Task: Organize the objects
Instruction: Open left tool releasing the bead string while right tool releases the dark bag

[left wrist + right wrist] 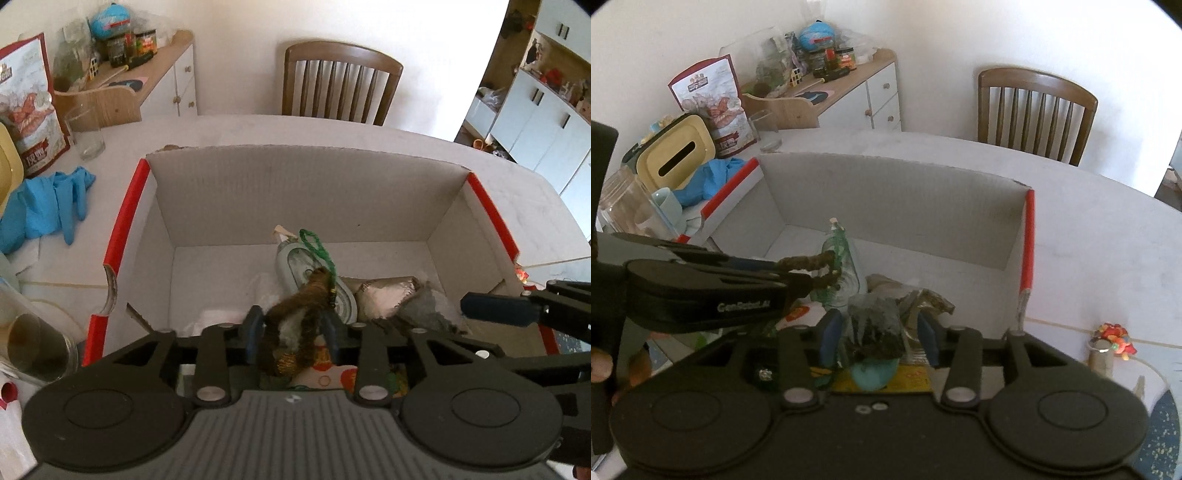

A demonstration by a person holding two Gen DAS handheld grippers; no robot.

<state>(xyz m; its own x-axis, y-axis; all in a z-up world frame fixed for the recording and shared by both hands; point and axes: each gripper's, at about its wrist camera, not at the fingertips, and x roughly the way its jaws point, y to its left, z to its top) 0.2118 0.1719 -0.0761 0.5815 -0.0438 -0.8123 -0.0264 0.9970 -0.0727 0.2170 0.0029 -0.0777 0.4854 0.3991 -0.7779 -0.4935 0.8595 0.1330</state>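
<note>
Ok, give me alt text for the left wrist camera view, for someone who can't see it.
The left gripper is shut on a brown fuzzy loop with a green cord, held over an open white cardboard box with red edges that already holds a pale green bottle and crumpled wrappers. Blue gloves lie on the table left of the box, and a wooden chair stands behind it.

The cardboard box point(295, 192) stands on the table point(498, 192), a chair point(341, 83) behind it, gloves point(48, 206) to its left, a bottle point(314, 277) inside.
</note>
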